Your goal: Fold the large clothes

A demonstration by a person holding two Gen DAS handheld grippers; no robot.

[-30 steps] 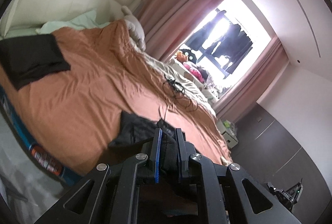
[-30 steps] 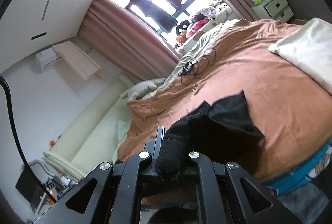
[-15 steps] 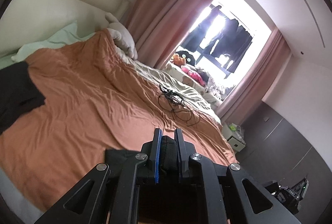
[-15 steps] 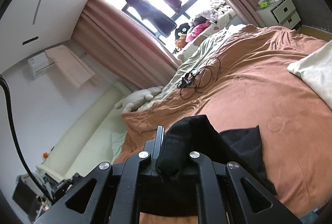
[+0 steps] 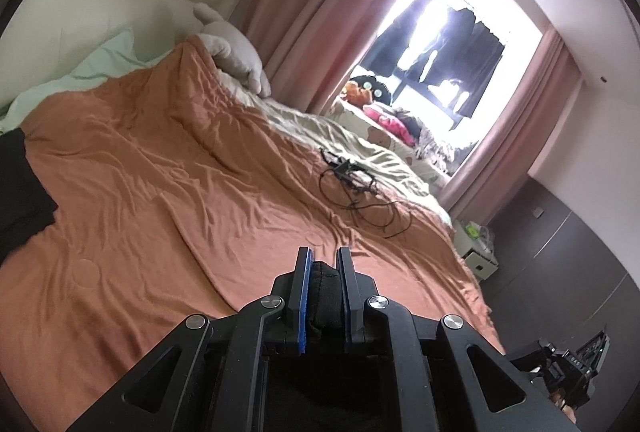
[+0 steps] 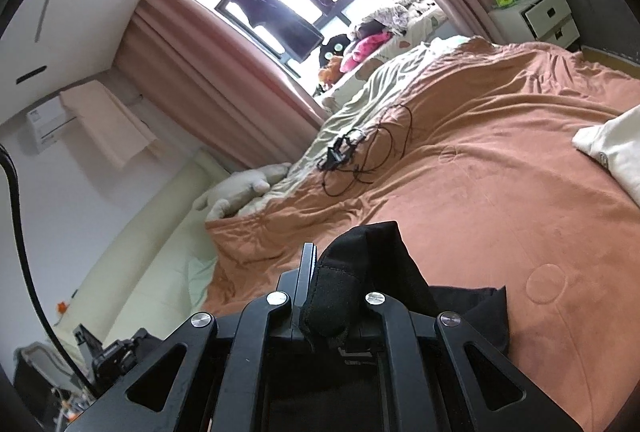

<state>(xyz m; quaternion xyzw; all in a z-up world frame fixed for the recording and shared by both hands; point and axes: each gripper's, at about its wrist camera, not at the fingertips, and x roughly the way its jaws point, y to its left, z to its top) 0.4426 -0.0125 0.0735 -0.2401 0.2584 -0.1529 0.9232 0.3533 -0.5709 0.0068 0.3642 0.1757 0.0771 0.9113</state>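
A black garment is held up over the orange bedspread. My right gripper is shut on a thick hemmed edge of it; the cloth drapes over the right finger and hangs down to the right. My left gripper is shut on another bunched part of the black garment, pinched between the blue-edged pads. Most of the garment is hidden below both grippers. The bedspread lies wrinkled ahead.
A folded black cloth lies at the bed's left edge. Tangled black cables sit mid-bed. A plush toy and green sheet lie by the headboard. A cream pillow is at right. A white nightstand stands by the window.
Both grippers have lifted and moved forward over the bed with the black garment. The hanging cloth has dropped out of the left view; less of it shows in the right view.
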